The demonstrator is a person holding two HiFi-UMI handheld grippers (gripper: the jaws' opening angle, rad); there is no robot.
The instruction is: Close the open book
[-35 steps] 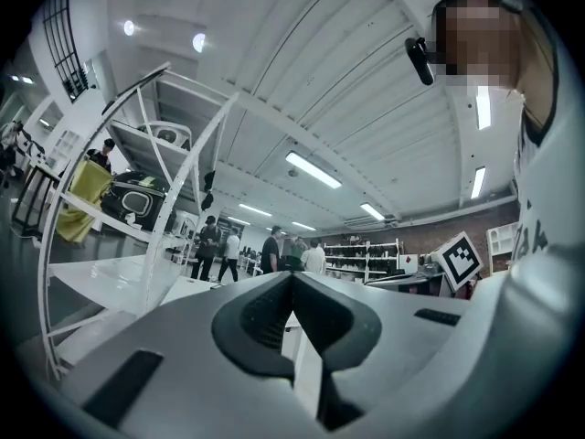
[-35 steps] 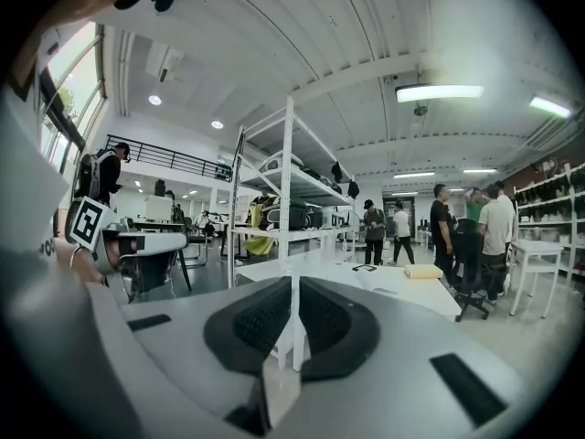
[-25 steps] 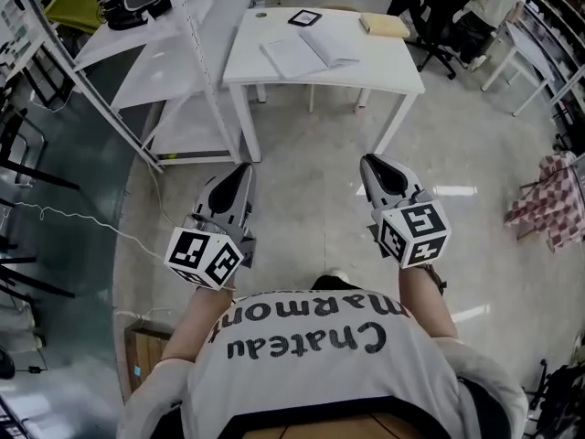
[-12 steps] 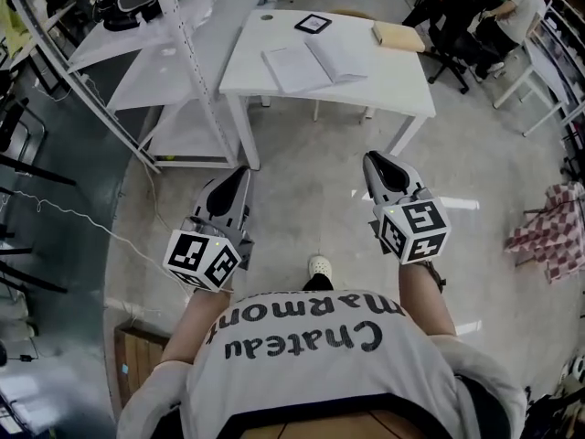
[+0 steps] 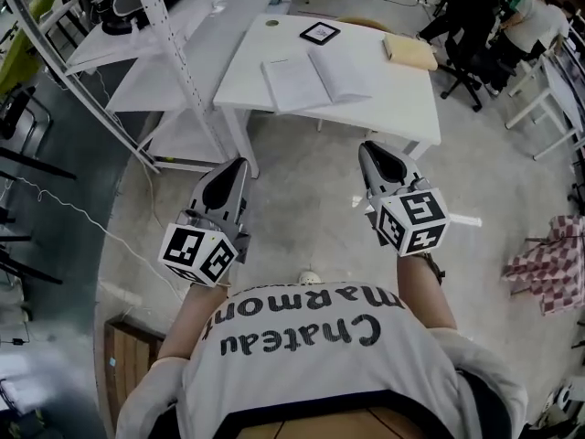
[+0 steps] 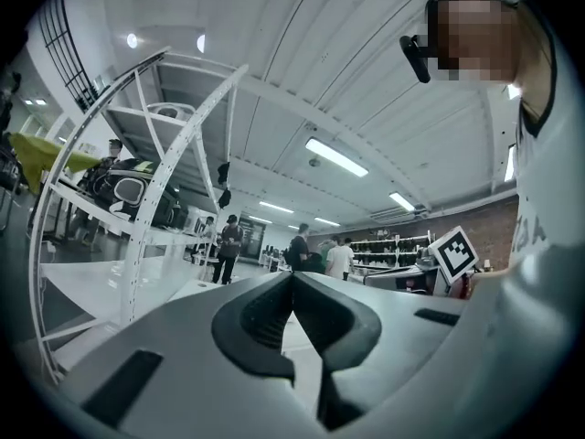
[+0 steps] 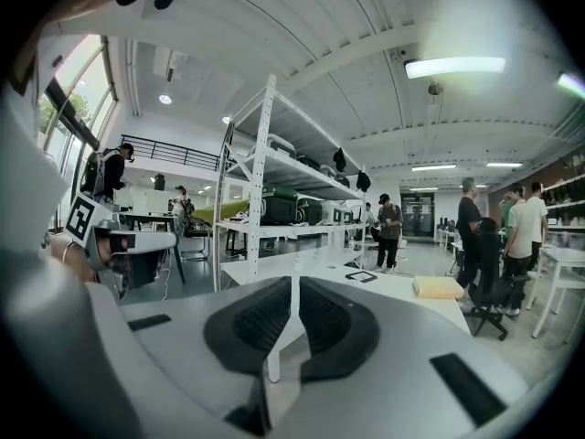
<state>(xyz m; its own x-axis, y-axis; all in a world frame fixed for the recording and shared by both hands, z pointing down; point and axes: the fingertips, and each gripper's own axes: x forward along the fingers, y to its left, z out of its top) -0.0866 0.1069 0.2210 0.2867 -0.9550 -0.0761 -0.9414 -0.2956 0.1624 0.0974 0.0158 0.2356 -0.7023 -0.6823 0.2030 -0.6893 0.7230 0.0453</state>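
The open book (image 5: 315, 78) lies flat with white pages up on the white table (image 5: 265, 53) at the top of the head view. My left gripper (image 5: 236, 166) and right gripper (image 5: 369, 150) are held side by side over the floor, short of the table's near edge and pointing toward it. Both are shut with nothing between the jaws. In the left gripper view the left gripper (image 6: 292, 275) has its tips meeting. The right gripper (image 7: 294, 283) looks along the table (image 7: 402, 302); the book is hidden behind its jaws.
A black framed tablet (image 5: 320, 33) and a tan closed book (image 5: 409, 51) lie on the table's far part. White shelving (image 5: 155, 35) stands left of the table. Seated people and chairs (image 5: 512, 16) are at the back right, and a chequered cloth (image 5: 548, 268) is at the right.
The table and book have come nearer and lower in the head view as the person walks toward them. Both grippers keep their pose and stay shut.
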